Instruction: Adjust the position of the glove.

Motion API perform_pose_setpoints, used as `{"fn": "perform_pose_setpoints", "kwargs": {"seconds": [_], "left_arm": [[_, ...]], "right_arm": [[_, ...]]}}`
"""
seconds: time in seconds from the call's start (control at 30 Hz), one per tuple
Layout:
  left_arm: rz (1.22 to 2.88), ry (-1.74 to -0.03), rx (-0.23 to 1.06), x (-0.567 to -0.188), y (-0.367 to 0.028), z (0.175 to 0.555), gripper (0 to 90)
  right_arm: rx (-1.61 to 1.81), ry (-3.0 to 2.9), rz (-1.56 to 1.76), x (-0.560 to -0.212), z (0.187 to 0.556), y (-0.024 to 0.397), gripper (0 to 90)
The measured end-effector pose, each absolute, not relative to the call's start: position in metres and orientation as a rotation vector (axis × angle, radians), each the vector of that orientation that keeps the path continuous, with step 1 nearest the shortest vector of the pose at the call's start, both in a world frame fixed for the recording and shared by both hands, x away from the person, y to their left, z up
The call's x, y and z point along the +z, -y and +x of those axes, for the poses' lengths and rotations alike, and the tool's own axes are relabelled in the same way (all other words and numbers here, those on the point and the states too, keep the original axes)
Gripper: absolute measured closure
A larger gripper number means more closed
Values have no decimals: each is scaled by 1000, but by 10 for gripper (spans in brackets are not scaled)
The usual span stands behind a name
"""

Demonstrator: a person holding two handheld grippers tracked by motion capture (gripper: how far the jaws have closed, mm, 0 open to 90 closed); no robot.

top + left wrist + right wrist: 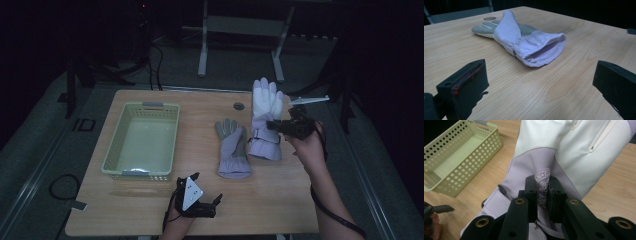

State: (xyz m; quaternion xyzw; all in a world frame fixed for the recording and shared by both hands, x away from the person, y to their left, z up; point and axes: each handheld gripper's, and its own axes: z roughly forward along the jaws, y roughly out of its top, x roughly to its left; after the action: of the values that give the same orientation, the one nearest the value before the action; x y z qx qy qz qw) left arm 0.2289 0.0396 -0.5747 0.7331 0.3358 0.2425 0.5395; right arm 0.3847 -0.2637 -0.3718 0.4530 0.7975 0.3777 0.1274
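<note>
Lilac-and-white glove (265,120) is hanging upright above the counter (280,200), pinched at a fold by the right gripper (543,192), fingers up, with the basket (116,150) lying far left; a round printed emblem is unreadable. Left gripper (197,197) is resting with jaws apart, facing the second glove (524,40) lengthwise.

Wooden table (150,200) — carries a perforated green basket (142,141) at left, one lavender glove (233,150) flat at centre.
</note>
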Motion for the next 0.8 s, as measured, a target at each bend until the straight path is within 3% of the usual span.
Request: {"fn": "perform_pose_setpoints", "kwargs": {"seconds": [0.8], "left_arm": [[1746,-791,562,-575,-40,229,1]], "right_arm": [[966,-2498,1337,-427,397,192,802]]}}
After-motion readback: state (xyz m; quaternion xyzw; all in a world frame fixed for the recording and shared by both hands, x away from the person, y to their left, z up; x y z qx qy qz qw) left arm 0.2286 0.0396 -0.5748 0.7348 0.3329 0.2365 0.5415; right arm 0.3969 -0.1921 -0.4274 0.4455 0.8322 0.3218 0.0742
